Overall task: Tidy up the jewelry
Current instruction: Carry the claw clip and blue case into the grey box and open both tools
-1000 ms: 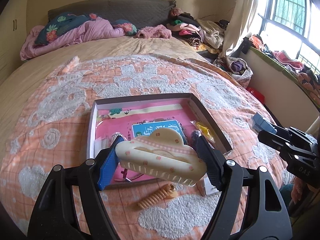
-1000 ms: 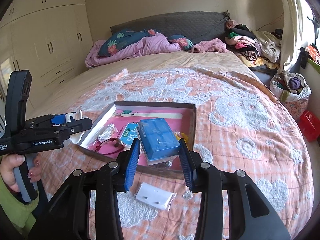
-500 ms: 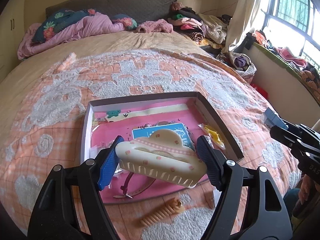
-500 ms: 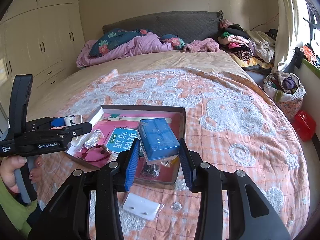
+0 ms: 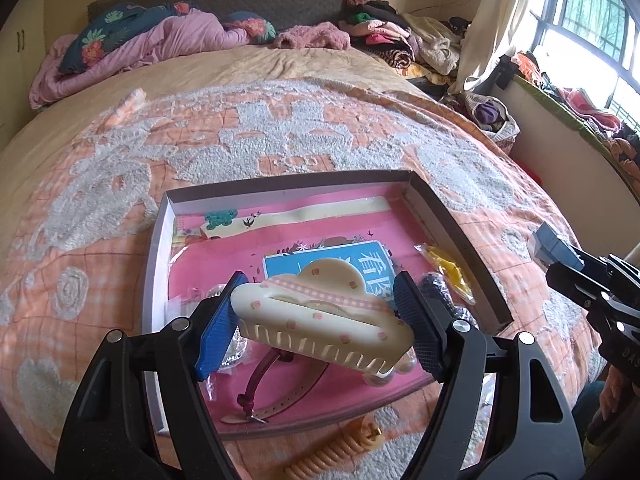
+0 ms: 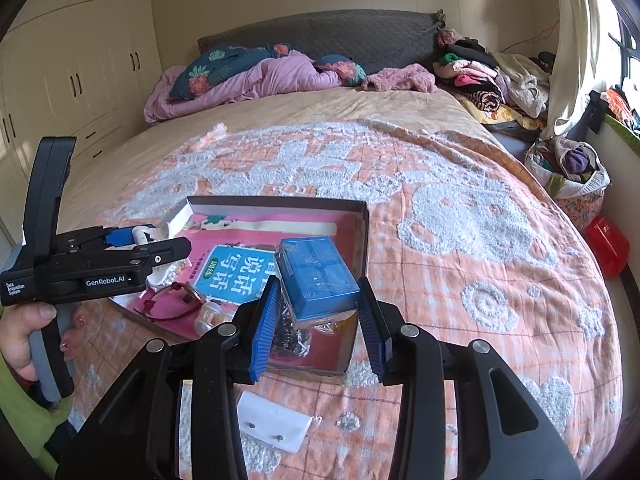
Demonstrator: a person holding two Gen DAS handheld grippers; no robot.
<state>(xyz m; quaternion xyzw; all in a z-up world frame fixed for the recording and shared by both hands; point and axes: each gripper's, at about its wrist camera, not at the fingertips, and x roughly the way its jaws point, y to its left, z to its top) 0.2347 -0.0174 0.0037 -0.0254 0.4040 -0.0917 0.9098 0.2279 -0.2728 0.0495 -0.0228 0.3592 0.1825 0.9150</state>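
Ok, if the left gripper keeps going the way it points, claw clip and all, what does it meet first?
Most likely the tray. The left gripper, shut on the cream claw clip, points down into it, so the clip would probably land on the blue card or the strap there. Depth is hard to judge.

A home bedroom: quilted bed (image 6: 460, 216), pillows (image 6: 208, 68), wardrobe (image 6: 80, 68), heaped clothes (image 6: 480, 76).

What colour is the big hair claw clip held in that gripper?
The hair claw clip is cream with small pink flowers and a pink checked ribbon stripe, clearest in the left wrist view.
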